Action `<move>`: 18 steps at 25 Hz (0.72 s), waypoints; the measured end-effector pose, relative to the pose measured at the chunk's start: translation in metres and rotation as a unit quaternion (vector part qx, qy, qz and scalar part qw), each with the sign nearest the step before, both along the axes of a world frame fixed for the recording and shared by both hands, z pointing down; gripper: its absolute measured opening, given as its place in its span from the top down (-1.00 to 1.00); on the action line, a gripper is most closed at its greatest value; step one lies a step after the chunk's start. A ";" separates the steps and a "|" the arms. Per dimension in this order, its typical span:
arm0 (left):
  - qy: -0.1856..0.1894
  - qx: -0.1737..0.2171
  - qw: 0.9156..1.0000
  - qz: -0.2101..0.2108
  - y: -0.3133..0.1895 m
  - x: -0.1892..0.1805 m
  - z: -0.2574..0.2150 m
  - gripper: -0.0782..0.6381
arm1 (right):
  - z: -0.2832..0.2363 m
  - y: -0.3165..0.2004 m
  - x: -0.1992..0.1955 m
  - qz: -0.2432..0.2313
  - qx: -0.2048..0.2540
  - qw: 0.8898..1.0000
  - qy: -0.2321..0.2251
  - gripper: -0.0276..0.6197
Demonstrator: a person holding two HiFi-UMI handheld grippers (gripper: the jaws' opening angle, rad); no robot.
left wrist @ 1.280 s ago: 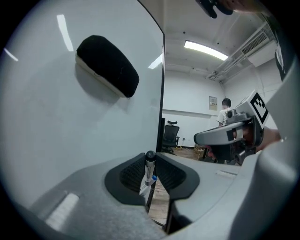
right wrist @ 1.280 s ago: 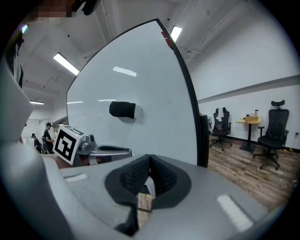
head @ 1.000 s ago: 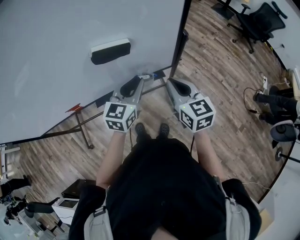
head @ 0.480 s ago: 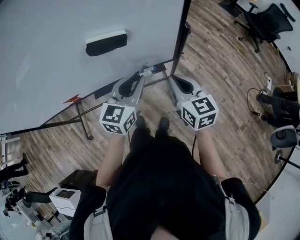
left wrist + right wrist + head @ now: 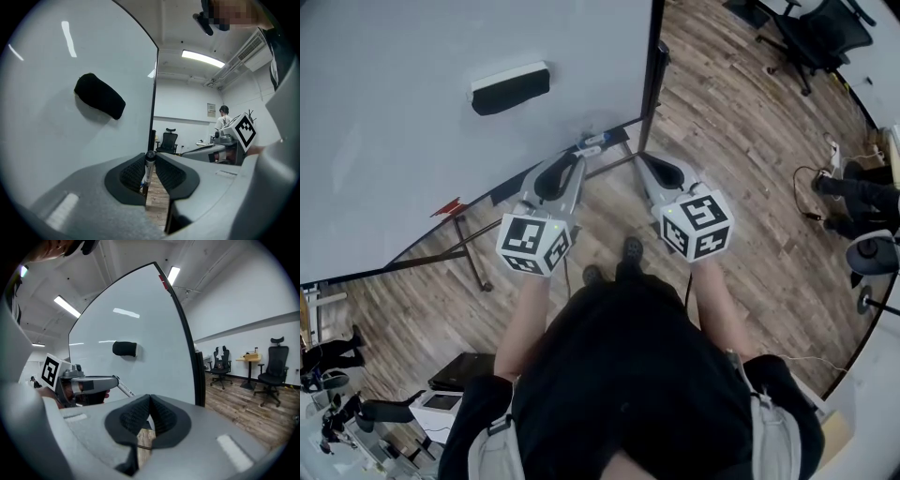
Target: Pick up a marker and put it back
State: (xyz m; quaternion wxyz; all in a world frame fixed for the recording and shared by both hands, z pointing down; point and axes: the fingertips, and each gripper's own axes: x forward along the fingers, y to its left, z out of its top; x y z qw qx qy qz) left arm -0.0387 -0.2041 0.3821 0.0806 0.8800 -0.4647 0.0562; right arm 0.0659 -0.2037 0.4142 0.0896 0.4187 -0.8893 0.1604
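White marker (image 5: 148,169) clamped in our left gripper (image 5: 577,157), near the whiteboard (image 5: 394,187) lower right corner, our right gripper (image 5: 149,404) pressed together, empty

Whiteboard (image 5: 412,169) smooth, glossy; eraser (image 5: 510,91) matt black, felt-like; floor (image 5: 741,159) wood planks, satin; left tool (image 5: 579,157) and right tool (image 5: 639,161) matt grey plastic, ribbed black pads (image 5: 133,174); marker (image 5: 149,166) smooth plastic.

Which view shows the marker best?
Left gripper view: the marker stands close up, dark end up, clamped between the pads of the left gripper. The head view shows only its small white end poking past the jaws. The right gripper view shows that end from the side.
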 end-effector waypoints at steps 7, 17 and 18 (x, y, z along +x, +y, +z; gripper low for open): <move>0.000 0.003 1.000 0.010 0.002 -0.011 -0.002 0.57 | -0.003 0.009 -0.011 0.009 0.000 1.000 0.003 0.91; -0.031 -0.005 1.000 0.000 -0.019 -0.020 0.023 0.57 | 0.005 0.009 -0.012 0.009 -0.007 1.000 0.009 0.91; -0.033 -0.006 0.999 -0.002 -0.023 -0.021 0.026 0.57 | 0.006 0.008 -0.011 0.009 -0.009 1.000 0.010 0.91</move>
